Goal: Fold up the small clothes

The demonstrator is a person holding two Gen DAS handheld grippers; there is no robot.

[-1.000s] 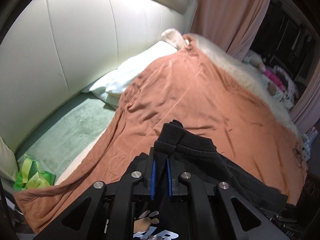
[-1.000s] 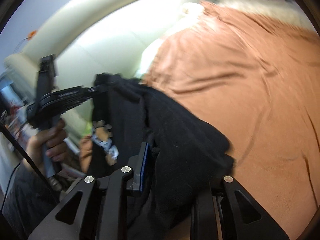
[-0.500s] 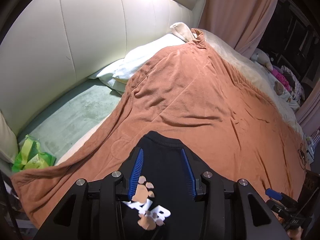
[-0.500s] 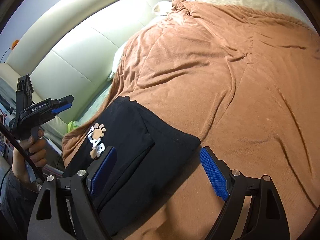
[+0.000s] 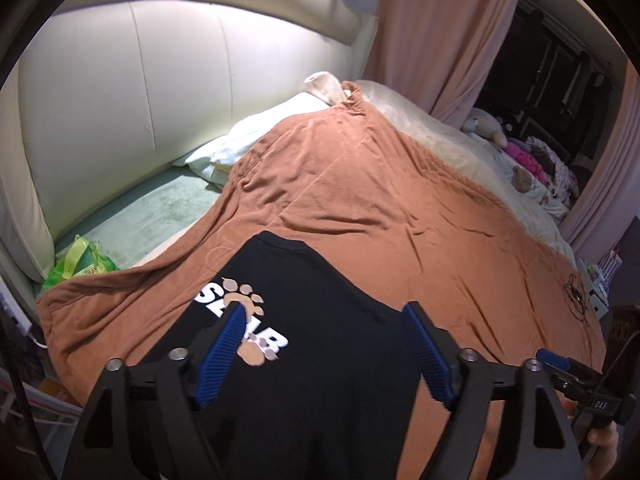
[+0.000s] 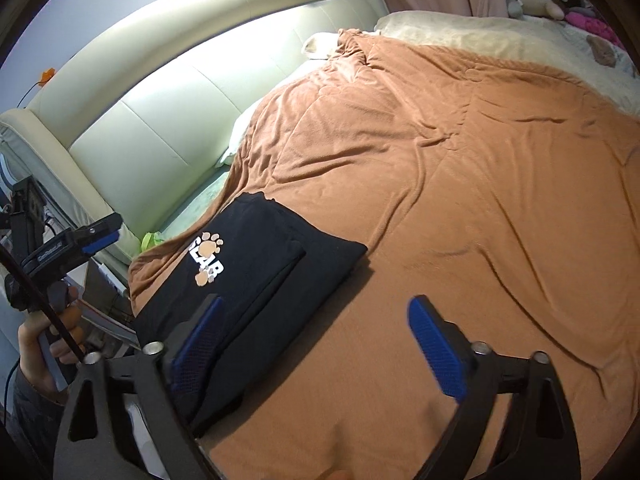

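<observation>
A black shirt [image 5: 320,360] with a white word and tan paw prints lies folded flat on the orange-brown blanket [image 5: 400,208], near its front left corner. My left gripper [image 5: 325,312] hovers above the shirt. Its jaws are opening, and the blue pads [image 5: 224,344] stand apart from the cloth. In the right wrist view the shirt [image 6: 260,248] lies to the left of my right gripper [image 6: 317,304]. The right gripper's jaws are opening too, over the shirt's near edge and bare blanket [image 6: 460,200], with nothing pressed between them.
A cream padded headboard [image 5: 120,92] runs along the left, with a white pillow [image 5: 248,140] and a green bag [image 5: 80,264] beside it. Plush toys and clothes [image 5: 528,160] lie at the far right by pink curtains. A hand [image 6: 44,344] holds the left gripper's handle.
Both grippers were shut on the black shirt, held up. They have let go, opened wide and drawn back. The shirt now lies folded on the blanket.
</observation>
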